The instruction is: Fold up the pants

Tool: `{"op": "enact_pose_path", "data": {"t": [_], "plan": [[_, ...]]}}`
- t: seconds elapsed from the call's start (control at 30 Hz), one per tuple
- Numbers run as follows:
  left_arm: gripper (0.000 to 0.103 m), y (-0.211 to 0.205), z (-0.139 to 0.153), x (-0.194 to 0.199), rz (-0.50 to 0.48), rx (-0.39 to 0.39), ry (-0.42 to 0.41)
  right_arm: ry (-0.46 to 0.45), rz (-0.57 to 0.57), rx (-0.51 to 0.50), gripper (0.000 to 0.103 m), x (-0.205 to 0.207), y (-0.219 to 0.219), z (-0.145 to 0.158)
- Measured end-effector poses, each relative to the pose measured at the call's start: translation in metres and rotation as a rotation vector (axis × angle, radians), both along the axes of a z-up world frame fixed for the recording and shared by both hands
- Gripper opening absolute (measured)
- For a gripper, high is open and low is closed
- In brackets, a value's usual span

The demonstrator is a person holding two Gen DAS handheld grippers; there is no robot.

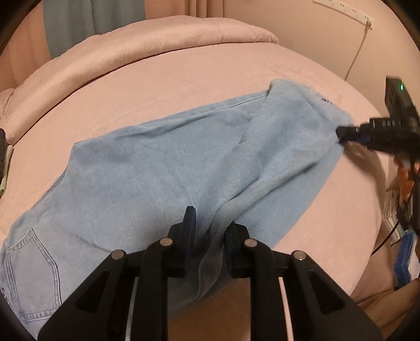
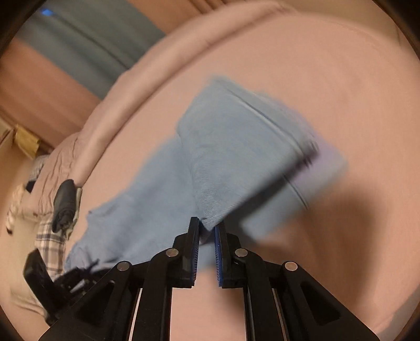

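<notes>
Light blue jeans (image 1: 157, 170) lie across a pink bed sheet (image 1: 183, 78), with a back pocket (image 1: 31, 262) at the near left. My left gripper (image 1: 210, 220) is shut on a raised fold of denim at the near edge. The right gripper (image 1: 341, 136) at the right holds the far leg end lifted off the sheet. In the right wrist view, my right gripper (image 2: 207, 224) pinches a corner of the jeans (image 2: 231, 147), and the held leg is doubled over the rest. That view is blurred.
A rolled pink duvet (image 1: 157, 39) borders the bed's far side. A power strip (image 1: 344, 10) and its cable hang on the wall at the right. A dark bundle (image 2: 65, 202) and plaid cloth (image 2: 50, 236) lie at the bed's left edge.
</notes>
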State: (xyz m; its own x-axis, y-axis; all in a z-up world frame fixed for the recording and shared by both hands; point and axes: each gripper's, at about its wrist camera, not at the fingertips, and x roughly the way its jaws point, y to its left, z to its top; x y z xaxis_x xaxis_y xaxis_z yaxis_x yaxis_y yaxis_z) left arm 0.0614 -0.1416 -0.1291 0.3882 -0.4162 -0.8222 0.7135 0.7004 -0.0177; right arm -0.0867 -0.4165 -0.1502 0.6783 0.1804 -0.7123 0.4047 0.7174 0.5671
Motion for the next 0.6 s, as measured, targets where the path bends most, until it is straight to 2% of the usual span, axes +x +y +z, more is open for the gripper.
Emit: {"op": "enact_pose_path", "data": {"t": [0.07,0.13,0.17,0.2,0.27,0.33,0.37,0.4,0.5,0.53,0.6], "plan": [[0.019,-0.005,0.000,0.001,0.007,0.016,-0.005,-0.040,-0.041,0.118,0.017,-0.013,-0.011,-0.011],[0.019,0.005,0.005,0.006,0.013,0.018,-0.003,-0.073,-0.096,0.193,0.026,-0.016,-0.022,-0.014],[0.019,0.003,0.004,0.007,0.014,0.021,-0.003,-0.094,-0.120,0.202,0.037,-0.018,-0.027,-0.013],[0.019,0.003,0.005,0.003,0.014,0.025,-0.004,-0.116,-0.147,0.203,0.043,-0.019,-0.031,-0.012],[0.019,0.006,0.003,0.003,0.013,0.039,-0.009,-0.124,-0.188,0.178,0.044,-0.017,-0.040,-0.010],[0.019,0.005,0.001,0.001,0.012,0.056,-0.016,-0.089,-0.200,0.126,0.035,-0.005,-0.043,-0.008],[0.019,0.003,0.001,0.001,0.013,0.061,-0.018,-0.084,-0.200,0.109,0.013,0.000,-0.043,-0.004],[0.019,0.002,0.001,0.001,0.015,0.062,-0.018,-0.086,-0.197,0.085,0.006,0.005,-0.045,-0.001],[0.022,0.000,0.001,0.001,0.022,0.059,-0.009,-0.135,-0.148,0.009,0.006,0.026,-0.038,0.034],[0.024,0.000,0.001,0.000,0.021,0.057,-0.006,-0.185,-0.139,-0.058,0.006,0.028,-0.030,0.054],[0.027,-0.004,0.003,-0.003,0.003,0.044,-0.013,-0.297,-0.148,-0.127,0.004,0.013,-0.022,0.084]]}}
